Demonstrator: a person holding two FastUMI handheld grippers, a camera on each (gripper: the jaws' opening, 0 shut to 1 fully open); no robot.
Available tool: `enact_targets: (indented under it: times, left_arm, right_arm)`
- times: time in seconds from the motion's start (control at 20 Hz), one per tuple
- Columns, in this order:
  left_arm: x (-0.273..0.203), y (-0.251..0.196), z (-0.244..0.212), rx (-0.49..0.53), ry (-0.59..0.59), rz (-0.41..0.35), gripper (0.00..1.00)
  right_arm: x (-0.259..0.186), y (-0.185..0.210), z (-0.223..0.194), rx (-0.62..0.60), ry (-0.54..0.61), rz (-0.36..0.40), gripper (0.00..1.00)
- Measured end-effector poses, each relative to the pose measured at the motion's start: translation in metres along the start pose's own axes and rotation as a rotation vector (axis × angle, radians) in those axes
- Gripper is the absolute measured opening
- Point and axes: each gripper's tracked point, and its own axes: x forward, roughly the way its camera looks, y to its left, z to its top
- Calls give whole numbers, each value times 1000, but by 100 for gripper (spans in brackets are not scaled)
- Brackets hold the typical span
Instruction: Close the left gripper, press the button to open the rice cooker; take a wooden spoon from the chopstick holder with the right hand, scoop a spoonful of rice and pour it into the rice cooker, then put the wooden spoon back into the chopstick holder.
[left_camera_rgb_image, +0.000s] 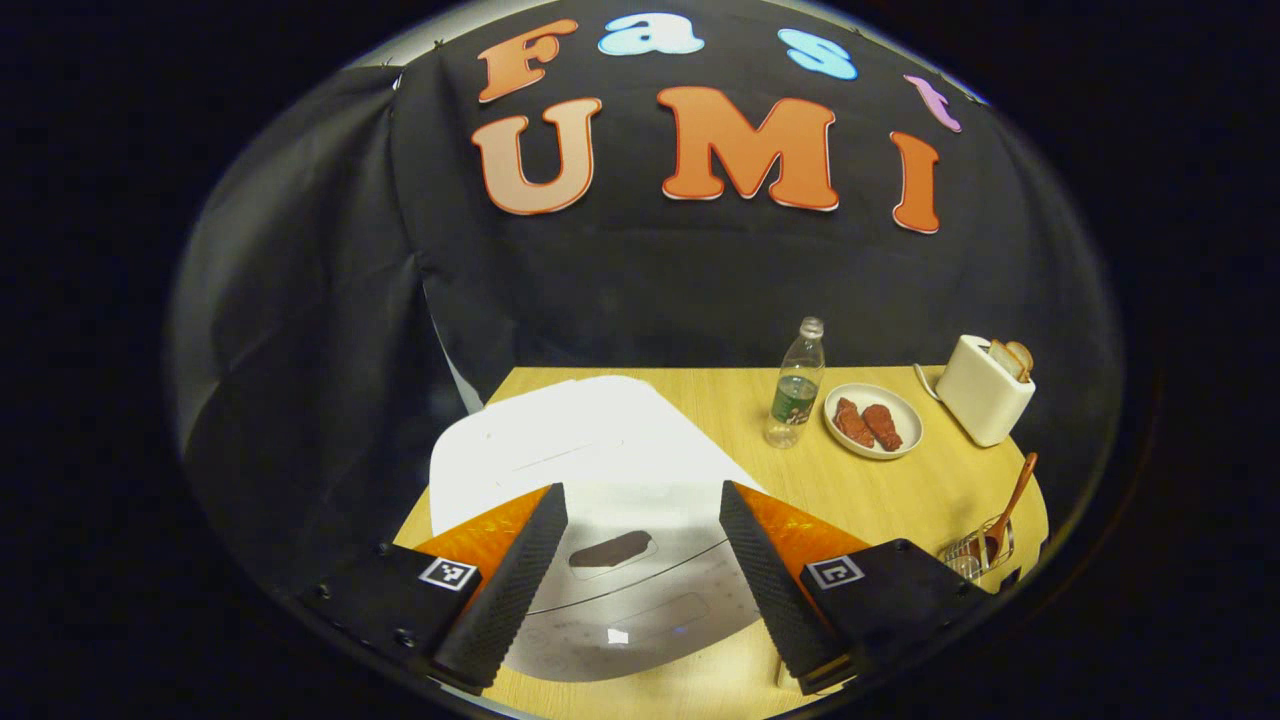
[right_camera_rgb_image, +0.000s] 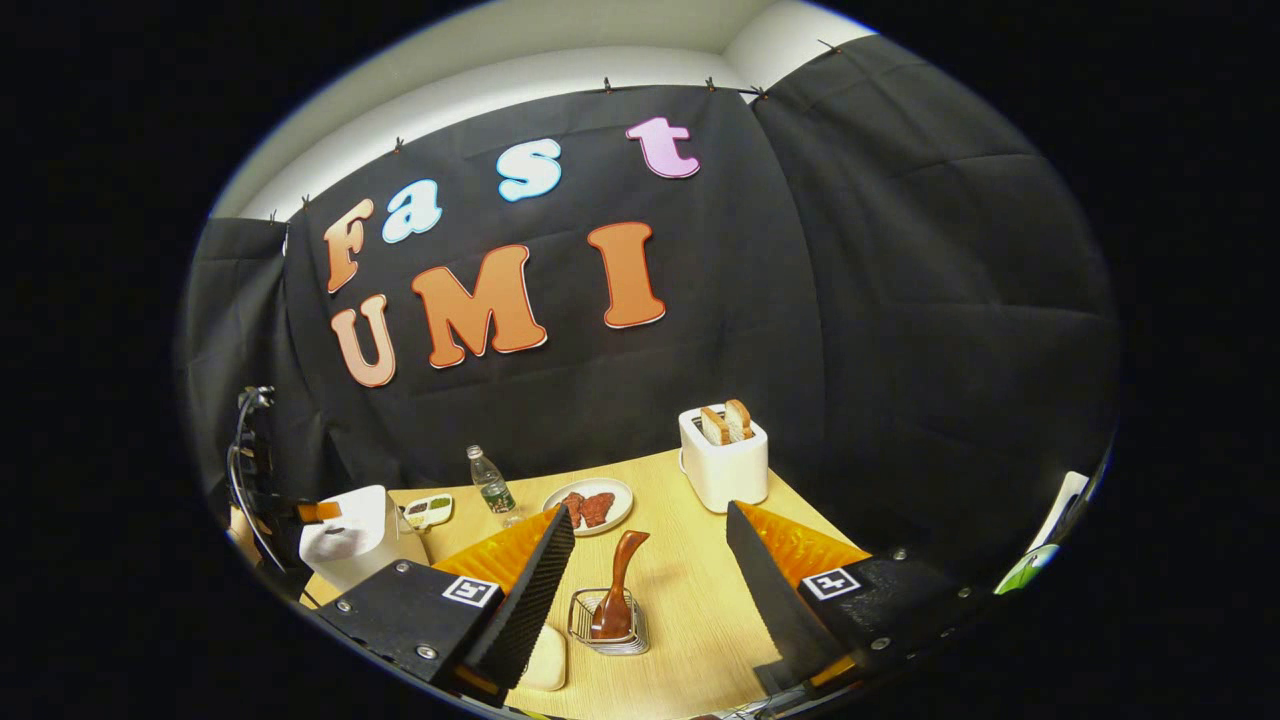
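The white rice cooker (left_camera_rgb_image: 560, 440) lies right below my left gripper (left_camera_rgb_image: 642, 500), lid down, its dark button (left_camera_rgb_image: 610, 548) between the spread fingers. That gripper is open and hovers above the lid. In the right gripper view the cooker (right_camera_rgb_image: 352, 535) stands at the far left with the other gripper over it. A wooden spoon (right_camera_rgb_image: 618, 585) stands in the wire chopstick holder (right_camera_rgb_image: 610, 622), between and a little beyond the open fingers of my right gripper (right_camera_rgb_image: 646, 525). From the left gripper view the spoon (left_camera_rgb_image: 1010, 505) and holder (left_camera_rgb_image: 975, 555) sit at the table's right edge.
On the wooden table (left_camera_rgb_image: 900, 490) stand a water bottle (left_camera_rgb_image: 796, 385), a white plate with red meat (left_camera_rgb_image: 872, 421) and a white toaster with bread (left_camera_rgb_image: 985, 388). A small divided dish (right_camera_rgb_image: 428, 510) lies beside the cooker. A pale flat object (right_camera_rgb_image: 546, 658) rests left of the holder.
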Motion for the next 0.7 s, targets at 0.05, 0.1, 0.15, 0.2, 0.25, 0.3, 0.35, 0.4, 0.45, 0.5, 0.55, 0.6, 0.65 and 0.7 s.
enact_targets:
  times: [0.05, 0.1, 0.15, 0.2, 0.25, 0.3, 0.35, 0.4, 0.45, 0.5, 0.55, 0.6, 0.65, 0.7]
  left_arm:
    - [-5, -5, 13, -21, -44, -13, 100]
    - [-14, -3, 25, -40, -83, -24, 100]
    - [-18, -5, 42, -55, -120, -29, 100]
    - [-30, 0, 56, -68, -154, -31, 100]
    - [-45, 6, 73, -79, -187, -29, 100]
    - [-67, 11, 92, -94, -221, -29, 100]
    - [-83, 16, 109, -110, -257, -31, 100]
    - [-100, 19, 125, -125, -290, -32, 100]
    - [-115, 22, 138, -134, -317, -30, 100]
    - [-127, 25, 149, -144, -346, -34, 100]
    - [-139, 30, 161, -151, -370, -29, 100]
    - [-149, 36, 171, -159, -387, -24, 100]
    - [-161, 39, 180, -163, -409, -24, 100]
    - [-172, 44, 191, -162, -434, -22, 100]
  right_arm:
    - [3, 2, 5, -12, -6, 2, 95]
    - [4, 4, 10, -26, -15, 6, 95]
    - [6, 7, 17, -42, -24, 8, 95]
    - [8, 10, 24, -58, -31, 11, 95]
    - [9, 14, 32, -73, -41, 17, 95]
    - [9, 19, 41, -87, -49, 24, 95]
    - [11, 23, 49, -104, -58, 27, 95]
    - [12, 26, 59, -126, -68, 26, 95]
    - [11, 30, 69, -149, -80, 26, 95]
    - [11, 35, 80, -171, -91, 31, 95]
    - [9, 40, 90, -189, -104, 36, 95]
    - [8, 47, 100, -198, -117, 44, 95]
    - [-3, 53, 113, -201, -128, 52, 95]
    - [-5, 59, 120, -201, -138, 60, 95]
